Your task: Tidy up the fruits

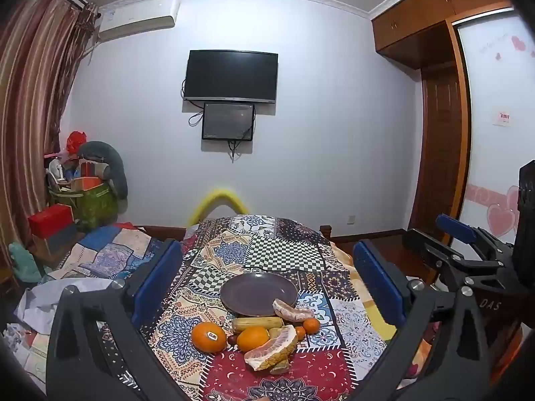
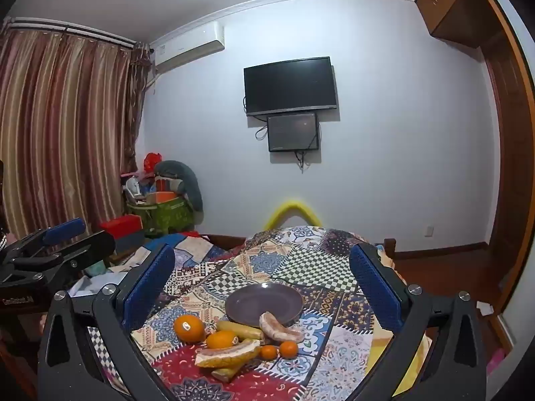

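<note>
- Left wrist view: left hand-held gripper (image 1: 267, 280) hangs tilted slightly downward, jaws spread wide, holding nothing.
- Right hand-held gripper (image 2: 264, 284) matches, also empty.
- Fruits (image 1: 264, 334) lie clustered just before the plate (image 1: 259, 292), one possibly touching its rim, on the patchwork-covered desk (image 1: 284, 254).

Left claw (image 1: 267, 280), right claw (image 2: 264, 284), black frames, blue textured pads, silver screws, white lettering

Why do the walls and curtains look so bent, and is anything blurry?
Left wrist view: fisheye bends the striped curtain and darkens the corners; the round purple plate stays sharp. Right wrist view: the same bowing, with the wooden wardrobe curving.
</note>
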Motion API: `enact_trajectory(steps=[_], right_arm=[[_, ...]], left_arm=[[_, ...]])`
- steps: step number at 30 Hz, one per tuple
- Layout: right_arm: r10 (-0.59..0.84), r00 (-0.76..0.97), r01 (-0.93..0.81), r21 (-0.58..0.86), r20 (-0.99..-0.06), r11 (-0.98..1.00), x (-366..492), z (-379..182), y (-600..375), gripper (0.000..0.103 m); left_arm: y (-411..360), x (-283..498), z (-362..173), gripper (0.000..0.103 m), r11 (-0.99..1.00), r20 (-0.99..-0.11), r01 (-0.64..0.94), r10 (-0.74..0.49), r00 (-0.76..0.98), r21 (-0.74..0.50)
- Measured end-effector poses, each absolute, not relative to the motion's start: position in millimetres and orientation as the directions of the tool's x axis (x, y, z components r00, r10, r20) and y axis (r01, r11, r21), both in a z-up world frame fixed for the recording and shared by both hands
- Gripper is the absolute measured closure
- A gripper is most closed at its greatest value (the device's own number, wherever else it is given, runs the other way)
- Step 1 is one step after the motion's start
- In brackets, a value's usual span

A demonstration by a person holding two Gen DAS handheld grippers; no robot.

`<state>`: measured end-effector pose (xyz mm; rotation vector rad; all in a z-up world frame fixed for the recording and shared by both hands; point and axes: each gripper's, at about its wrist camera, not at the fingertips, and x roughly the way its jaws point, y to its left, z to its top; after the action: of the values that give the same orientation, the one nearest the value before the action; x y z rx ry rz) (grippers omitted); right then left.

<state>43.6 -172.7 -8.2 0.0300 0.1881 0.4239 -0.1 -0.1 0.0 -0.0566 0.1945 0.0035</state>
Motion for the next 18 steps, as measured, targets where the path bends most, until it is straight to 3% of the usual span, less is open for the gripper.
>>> enact_trajectory(steps=[18], right_arm=[[0.416,0.892,-0.411,0.068,-0.173,0.909,40.6,-4.8,-169.7,0.000]], left_arm=[[-2.1,3.9,-2.9,0.000,0.998,-0.193,-0.019,0.007,0.981,-0.059]])
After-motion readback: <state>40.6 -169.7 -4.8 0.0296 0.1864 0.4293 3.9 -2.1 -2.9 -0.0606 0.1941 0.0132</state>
